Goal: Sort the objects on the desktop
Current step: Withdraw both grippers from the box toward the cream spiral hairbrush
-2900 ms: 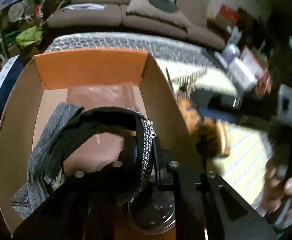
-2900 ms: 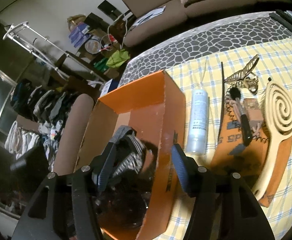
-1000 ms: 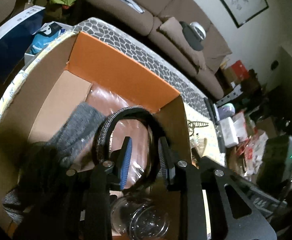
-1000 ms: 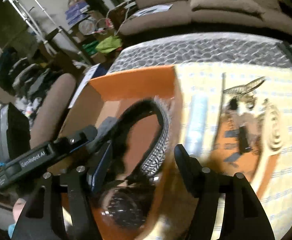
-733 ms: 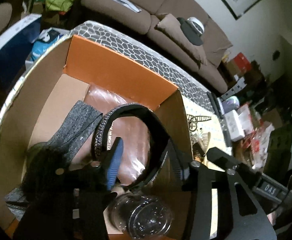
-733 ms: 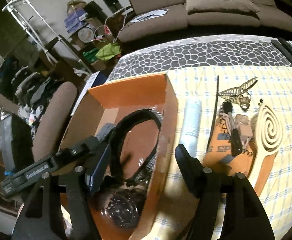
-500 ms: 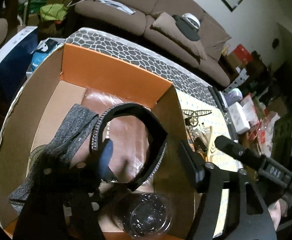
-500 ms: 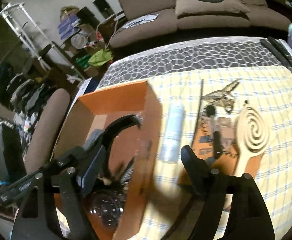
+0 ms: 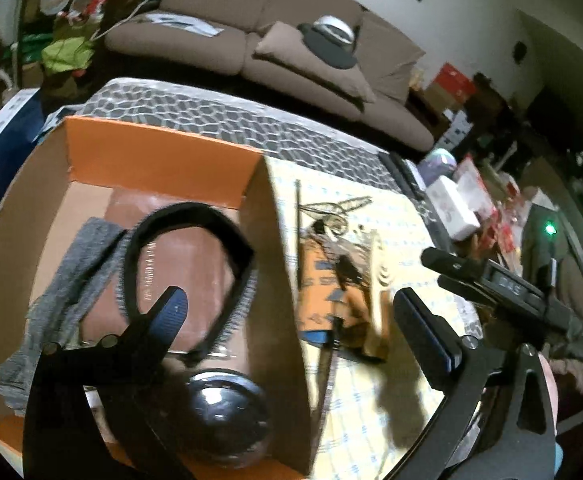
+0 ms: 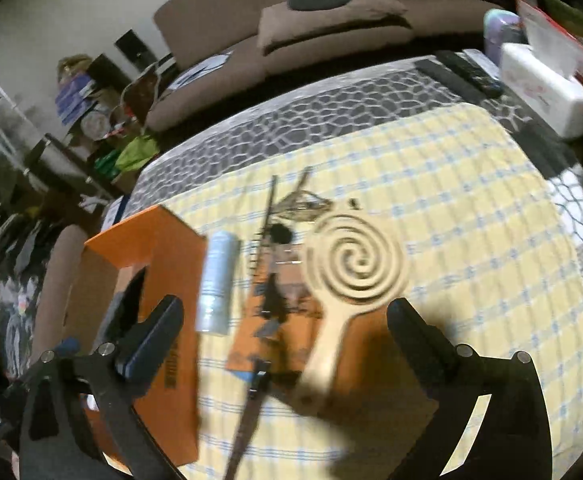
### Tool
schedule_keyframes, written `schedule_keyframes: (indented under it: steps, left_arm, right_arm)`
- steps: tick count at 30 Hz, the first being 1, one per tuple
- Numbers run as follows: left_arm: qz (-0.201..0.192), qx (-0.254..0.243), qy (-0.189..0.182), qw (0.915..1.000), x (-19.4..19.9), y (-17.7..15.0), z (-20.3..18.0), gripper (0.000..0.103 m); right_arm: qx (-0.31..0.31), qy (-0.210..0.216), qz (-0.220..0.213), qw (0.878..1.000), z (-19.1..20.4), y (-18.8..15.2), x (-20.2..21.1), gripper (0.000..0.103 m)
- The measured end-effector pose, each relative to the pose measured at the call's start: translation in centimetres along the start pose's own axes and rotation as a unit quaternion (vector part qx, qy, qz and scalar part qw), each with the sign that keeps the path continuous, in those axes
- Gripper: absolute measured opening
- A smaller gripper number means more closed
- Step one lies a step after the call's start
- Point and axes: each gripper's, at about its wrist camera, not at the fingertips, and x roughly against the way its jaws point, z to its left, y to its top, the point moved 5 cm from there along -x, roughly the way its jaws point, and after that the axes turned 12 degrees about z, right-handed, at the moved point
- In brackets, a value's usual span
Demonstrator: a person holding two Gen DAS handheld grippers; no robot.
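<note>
The black headband (image 9: 187, 260), a second ago pinched between both grippers, now lies released in the orange cardboard box (image 9: 159, 160) beside a grey knit cloth (image 9: 71, 280) and a glossy dome lid (image 9: 227, 420). The jaws of the left gripper (image 9: 291, 312) and right gripper (image 10: 279, 328) are opening, empty. The right gripper now faces the yellow checked table (image 10: 471, 220), where the wooden spiral paddle (image 10: 355, 264), white tube (image 10: 217, 280) and orange booklet (image 10: 275, 336) remain unsorted.

The box (image 9: 275, 264) sits at the table's (image 10: 471, 80) left edge, with a headband (image 9: 227, 240), a cloth (image 9: 71, 272) and a round lid (image 9: 223, 416) inside. Just right of it on the mat (image 10: 471, 208) lies a bottle (image 10: 217, 284), then a notebook (image 10: 279, 328) and a spiral paddle (image 10: 355, 264).
</note>
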Motion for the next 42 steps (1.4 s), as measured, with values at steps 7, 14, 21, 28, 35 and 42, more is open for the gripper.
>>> schedule_keyframes:
  steps: [7,14,21,28,35,42]
  left_arm:
    - [0.021,-0.070,0.000,0.9974,-2.6,-1.9,-5.9,0.103]
    - [0.039,-0.114,0.010,0.9926,-6.0,-3.5,-9.7,0.103]
    - [0.057,-0.125,0.016,0.9904,-9.9,-4.3,-11.3,0.097]
    - [0.083,-0.125,0.035,0.9881,-13.4,-5.8,-11.5,0.068]
    - [0.103,-0.116,0.040,0.9871,-15.1,-6.8,-11.1,0.033]
    - [0.107,-0.092,0.021,0.9897,-15.9,-6.4,-10.1,0.033]
  right_arm:
    - [-0.024,-0.003,0.006,1.000,-2.9,-0.3,0.3,0.103]
    - [-0.048,0.028,0.006,0.998,-5.0,-0.3,0.8,0.103]
    - [-0.079,0.042,0.019,0.996,-7.2,-0.7,0.3,0.103]
    - [-0.071,0.045,0.028,0.996,-7.4,-1.2,0.1,0.103]
    - [-0.066,0.052,0.027,0.996,-7.3,-1.4,0.4,0.103]
    - [-0.060,0.052,0.030,0.996,-6.9,-1.5,0.3,0.103]
